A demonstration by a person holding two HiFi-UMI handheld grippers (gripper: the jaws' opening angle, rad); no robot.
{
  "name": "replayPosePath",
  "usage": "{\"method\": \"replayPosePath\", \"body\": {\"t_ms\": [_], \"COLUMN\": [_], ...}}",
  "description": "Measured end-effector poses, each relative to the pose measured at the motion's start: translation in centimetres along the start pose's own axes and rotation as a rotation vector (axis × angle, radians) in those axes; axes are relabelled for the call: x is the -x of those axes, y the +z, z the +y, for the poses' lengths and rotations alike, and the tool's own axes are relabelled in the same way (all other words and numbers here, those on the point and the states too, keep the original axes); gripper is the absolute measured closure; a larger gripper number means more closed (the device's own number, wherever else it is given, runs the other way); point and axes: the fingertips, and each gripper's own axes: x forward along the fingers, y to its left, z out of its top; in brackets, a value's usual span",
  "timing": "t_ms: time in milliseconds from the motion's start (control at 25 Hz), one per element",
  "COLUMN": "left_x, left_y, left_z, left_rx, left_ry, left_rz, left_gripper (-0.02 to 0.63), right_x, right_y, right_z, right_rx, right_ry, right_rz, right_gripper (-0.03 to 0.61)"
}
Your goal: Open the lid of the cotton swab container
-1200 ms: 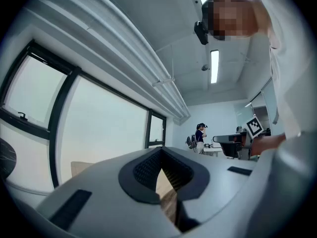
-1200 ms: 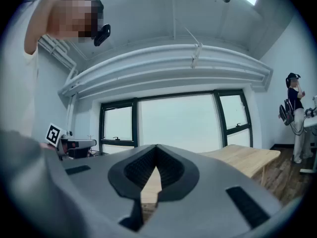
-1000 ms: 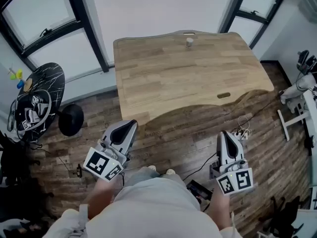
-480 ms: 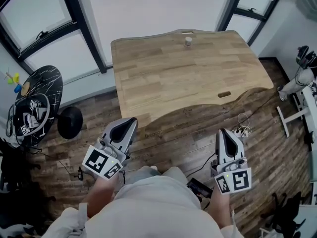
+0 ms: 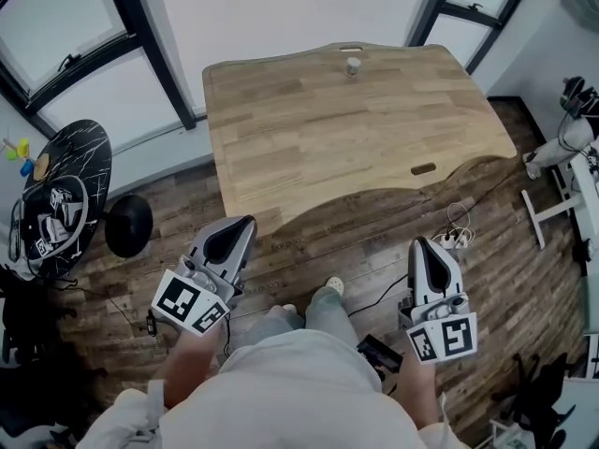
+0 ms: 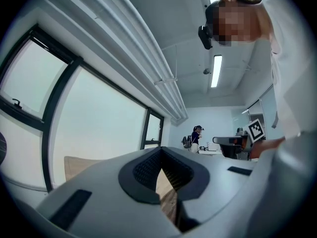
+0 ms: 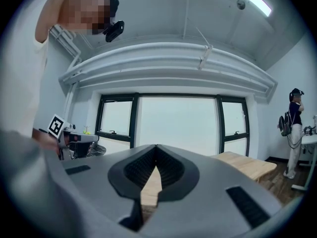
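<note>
Head view, container: the cotton swab container [image 5: 353,65] stands upright at the far edge of the desk [image 5: 309,148], about midway along it and well apart from both grippers. It is too small here to show its lid seam.
Head view, grippers: the left gripper [image 5: 242,226] and the right gripper [image 5: 421,245] hang over the plank floor [image 5: 356,241], short of the desk's near edge. Each points toward the desk.
Left gripper view: the jaws are pressed together with nothing between them. Only a strip of desk wood shows past the tips, and the container is not in sight.
Right gripper view: the jaws are likewise closed and empty. A corner of the desk shows to the right, but no container.
Handling, judged: it looks small and is probably light plastic, so it would likely slide or tip on the smooth wood if the lid alone were pushed.
Hold, judged: one gripper should take the lower body to pin it while the other takes the lid's rim. The squeeze should be gentle, since thin walls may flex.
</note>
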Motion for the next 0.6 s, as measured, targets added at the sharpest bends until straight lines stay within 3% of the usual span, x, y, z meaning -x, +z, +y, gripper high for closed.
{"method": "replayPosePath", "body": {"t_ms": [600], "left_x": [-5.1], "left_y": [-0.1], "left_z": [0.6], "left_rx": [0.006], "left_ry": [0.01], "left_rz": [0.007], "left_gripper": [0.601], "right_x": [-2.9], "right_y": [-0.2], "right_z": [-4.5], "right_rx": [-0.032], "right_ry": [0.002], "right_rz": [-0.008], "right_gripper": [0.56]}}
